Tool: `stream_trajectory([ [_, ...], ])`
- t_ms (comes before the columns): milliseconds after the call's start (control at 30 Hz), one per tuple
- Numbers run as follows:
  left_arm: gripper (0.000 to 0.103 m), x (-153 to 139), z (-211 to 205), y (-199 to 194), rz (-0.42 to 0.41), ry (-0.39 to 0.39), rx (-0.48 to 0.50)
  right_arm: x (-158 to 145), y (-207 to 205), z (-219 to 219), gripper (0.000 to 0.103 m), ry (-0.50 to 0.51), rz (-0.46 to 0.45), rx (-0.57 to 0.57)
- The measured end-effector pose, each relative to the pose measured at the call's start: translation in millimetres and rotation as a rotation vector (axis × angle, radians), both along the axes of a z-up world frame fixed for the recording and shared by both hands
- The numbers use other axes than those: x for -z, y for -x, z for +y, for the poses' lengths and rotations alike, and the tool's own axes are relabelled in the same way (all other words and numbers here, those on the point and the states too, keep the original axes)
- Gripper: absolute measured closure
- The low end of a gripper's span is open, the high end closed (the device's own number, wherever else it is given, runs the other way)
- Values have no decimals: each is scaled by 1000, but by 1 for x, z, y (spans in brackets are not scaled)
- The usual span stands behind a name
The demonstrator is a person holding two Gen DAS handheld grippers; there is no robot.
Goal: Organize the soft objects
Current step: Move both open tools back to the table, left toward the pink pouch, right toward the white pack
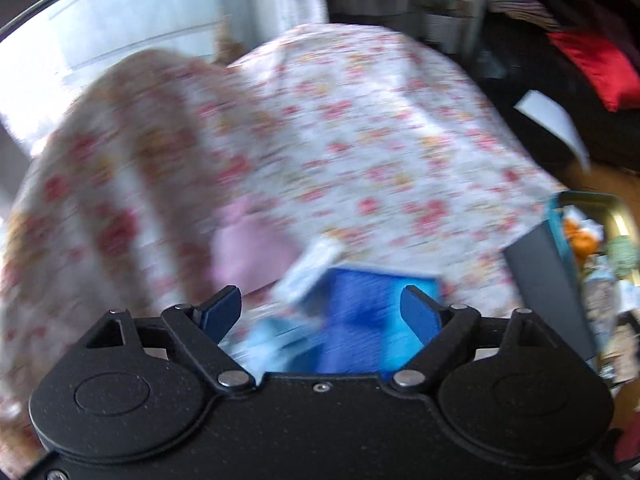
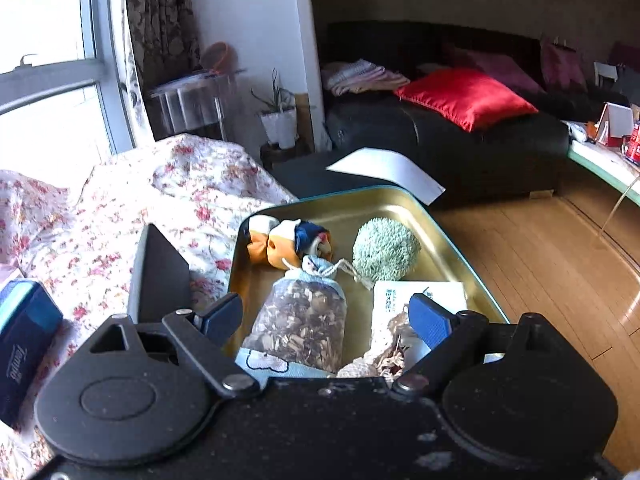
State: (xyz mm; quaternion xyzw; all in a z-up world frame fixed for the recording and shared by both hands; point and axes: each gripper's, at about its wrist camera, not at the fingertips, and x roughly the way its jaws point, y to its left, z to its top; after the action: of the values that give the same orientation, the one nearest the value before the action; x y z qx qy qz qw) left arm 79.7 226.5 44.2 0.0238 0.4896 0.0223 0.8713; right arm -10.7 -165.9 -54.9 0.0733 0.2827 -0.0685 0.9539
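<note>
In the blurred left wrist view my left gripper [image 1: 322,310] is open above a blue tissue pack [image 1: 360,320] on a floral bedspread [image 1: 340,140], with a pink soft item [image 1: 248,248] to its left. In the right wrist view my right gripper [image 2: 326,316] is open over a gold metal tray [image 2: 400,208]. The tray holds a mesh sachet of wood chips [image 2: 300,324], an orange and blue stuffed toy [image 2: 288,240], a green fuzzy ball [image 2: 386,248], a white card [image 2: 416,296] and a beige knitted item [image 2: 384,352]. Nothing is held.
The tray's dark lid [image 2: 160,276] stands at its left edge on the floral bedspread [image 2: 160,200]. A dark blue tissue box [image 2: 24,340] lies far left. A black sofa [image 2: 440,132] with a red cushion [image 2: 464,96] is behind. Wood floor [image 2: 540,260] lies to the right.
</note>
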Motion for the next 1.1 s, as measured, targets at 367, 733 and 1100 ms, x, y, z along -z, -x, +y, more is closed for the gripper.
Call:
stream_trajectory([
  [367, 20, 31, 68, 34, -76, -8, -185, -5, 13, -10, 12, -2, 8, 122],
  [733, 18, 55, 81, 32, -84, 65, -205, -14, 43, 9, 11, 46, 72, 126],
  [1100, 17, 50, 80, -14, -49, 88, -194, -38, 47, 64, 9, 79, 72, -60],
])
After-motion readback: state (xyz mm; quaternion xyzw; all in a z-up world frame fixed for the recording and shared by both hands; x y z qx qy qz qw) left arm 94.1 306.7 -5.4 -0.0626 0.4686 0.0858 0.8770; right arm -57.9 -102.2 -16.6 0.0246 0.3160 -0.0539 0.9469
